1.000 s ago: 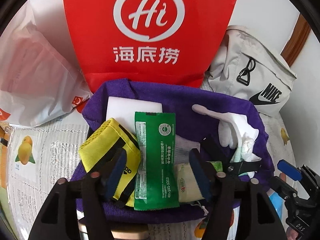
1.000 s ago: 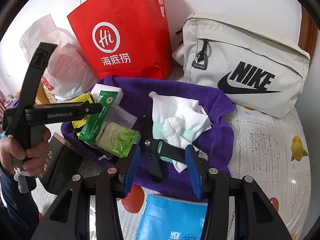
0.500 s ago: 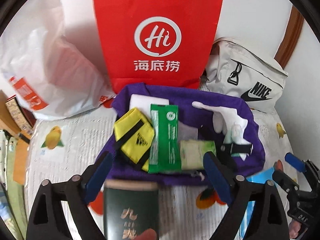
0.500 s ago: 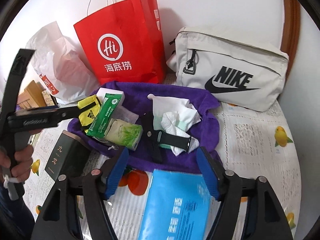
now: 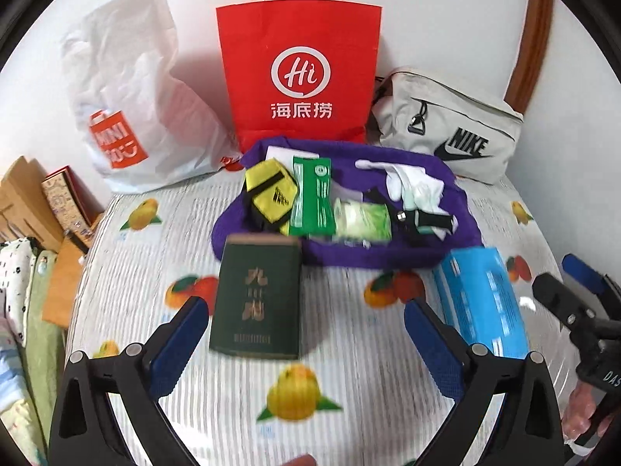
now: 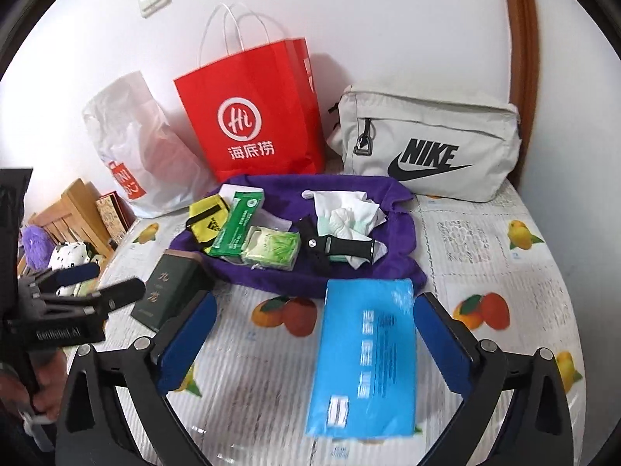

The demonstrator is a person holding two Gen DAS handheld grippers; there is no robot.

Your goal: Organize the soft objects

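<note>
I had both jaws opening, nothing between them; the left gripper (image 5: 306, 334) framed the dark green rectangular box (image 5: 258, 295), the right gripper (image 6: 310, 334) the blue plastic pack (image 6: 365, 353); soft items lay ahead on the purple cloth (image 6: 392, 198); I judged it best to approach one item squarely.

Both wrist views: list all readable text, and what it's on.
"Hi 海底捞": red paper bag.
"NIKE": grey pouch.
"MINI": white plastic bag; remainder cut off.
"GenRobot.AI": left hand-held gripper.
"九": dark green box; remainder blurred.
Blue pack, green sachet: print unreadable.
</note>
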